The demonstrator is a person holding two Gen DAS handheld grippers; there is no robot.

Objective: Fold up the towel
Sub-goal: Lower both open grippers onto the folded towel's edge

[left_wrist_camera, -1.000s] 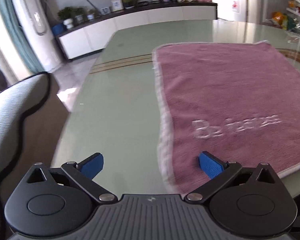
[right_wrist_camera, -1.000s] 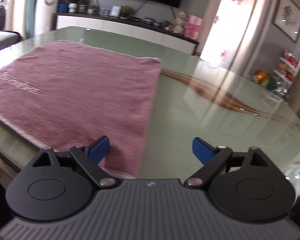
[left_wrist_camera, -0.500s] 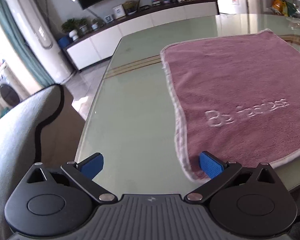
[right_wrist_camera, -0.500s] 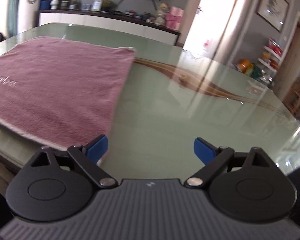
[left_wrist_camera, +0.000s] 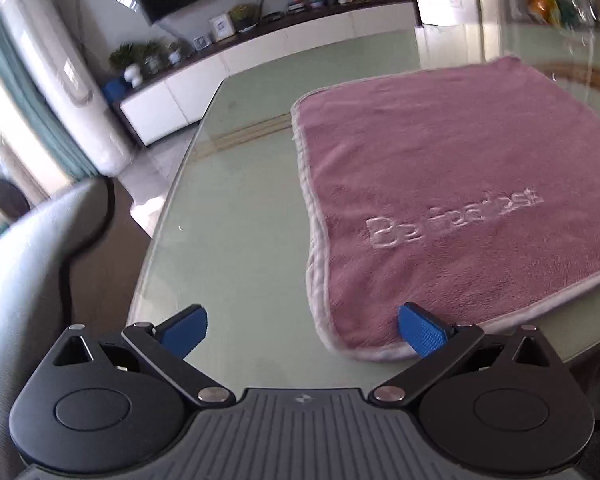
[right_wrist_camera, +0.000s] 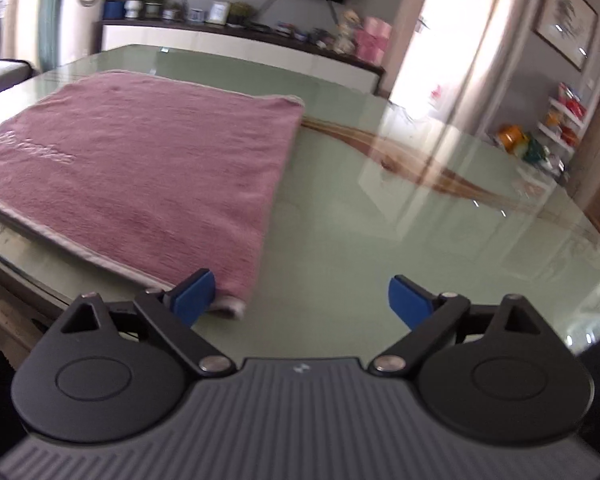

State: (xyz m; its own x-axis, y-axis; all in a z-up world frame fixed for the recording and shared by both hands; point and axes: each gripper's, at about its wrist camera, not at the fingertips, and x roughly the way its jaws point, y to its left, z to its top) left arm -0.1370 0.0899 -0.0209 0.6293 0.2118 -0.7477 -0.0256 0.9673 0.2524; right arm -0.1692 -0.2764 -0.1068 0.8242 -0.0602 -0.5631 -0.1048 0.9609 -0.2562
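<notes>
Pink towel (left_wrist_camera: 452,200) flat, lettering along the near table (left_wrist_camera: 236,216) edge

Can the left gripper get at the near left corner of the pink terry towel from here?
Probably yes: the left gripper is open, the pink terry towel lies flat, and nothing shows on the green glass table between them.

One pink towel (left_wrist_camera: 440,184) is lying flat on one green glass bench (left_wrist_camera: 236,208). Two grippers are showing, one per view: left gripper (left_wrist_camera: 303,330) at the towel's near left corner, right gripper (right_wrist_camera: 302,300) at its near right corner. Each is carrying two blue pads, four in all. One grey chair back (left_wrist_camera: 24,264) is sitting left of the towel.
</notes>
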